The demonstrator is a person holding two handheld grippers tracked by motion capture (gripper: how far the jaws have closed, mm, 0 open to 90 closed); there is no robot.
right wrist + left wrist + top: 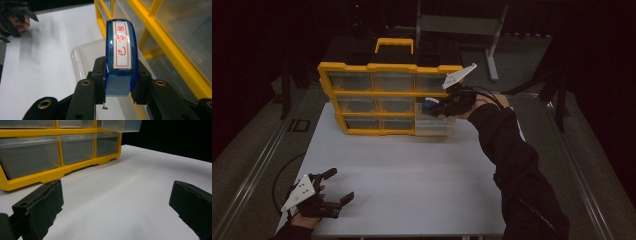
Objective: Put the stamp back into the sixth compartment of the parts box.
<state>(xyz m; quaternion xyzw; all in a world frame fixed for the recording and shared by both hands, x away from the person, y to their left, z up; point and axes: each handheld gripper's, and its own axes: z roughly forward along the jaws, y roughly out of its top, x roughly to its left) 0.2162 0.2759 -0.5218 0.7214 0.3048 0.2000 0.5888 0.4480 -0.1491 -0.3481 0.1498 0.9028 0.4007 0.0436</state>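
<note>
The right gripper (120,82) clamps a blue stamp (121,53) with a white label and red characters between its jaws, at the centre of the right gripper view. In the high view it hangs right of centre, over a clear drawer (432,125) pulled out of the yellow organiser (389,95). The left gripper (334,186), jaws spread wide with nothing between them, rests at the lower left of the white bench (412,170).
</note>
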